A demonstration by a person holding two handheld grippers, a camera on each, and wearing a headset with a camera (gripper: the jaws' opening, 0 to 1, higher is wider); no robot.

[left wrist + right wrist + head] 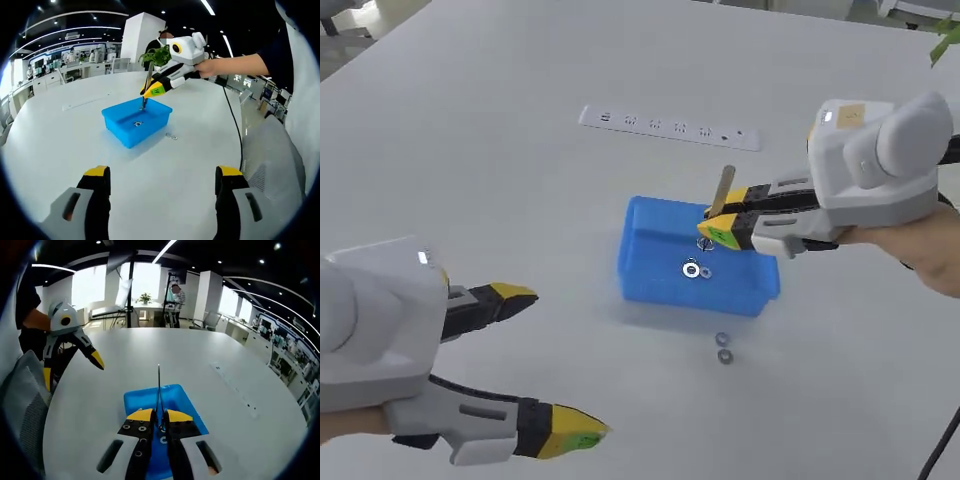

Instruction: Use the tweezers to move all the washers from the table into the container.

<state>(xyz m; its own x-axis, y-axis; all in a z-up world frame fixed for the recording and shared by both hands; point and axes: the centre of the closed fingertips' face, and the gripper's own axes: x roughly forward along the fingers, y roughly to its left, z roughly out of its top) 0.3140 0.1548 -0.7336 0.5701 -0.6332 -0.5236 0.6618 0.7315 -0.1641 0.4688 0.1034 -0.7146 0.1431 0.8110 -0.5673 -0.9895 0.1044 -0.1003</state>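
My right gripper (724, 228) is shut on the tweezers (723, 190), which point down into the blue container (650, 240). A small washer (705, 245) shows at the tweezers' tip; I cannot tell whether it is pinched or lying there. Two more washers (692, 269) lie inside the container. Two washers (723, 348) rest on the table just in front of it. My left gripper (555, 365) hovers open and holds nothing at the near left. In the right gripper view the tweezers (159, 387) stand over the container (145, 397). The left gripper view shows the container (120, 125) and the loose washers (171, 135).
A white power strip (670, 128) lies on the grey table beyond the container. A black cable (232, 120) trails from the right gripper along the table. The table's edge and a chair (25, 410) sit near the person. Other desks and a person stand far behind.
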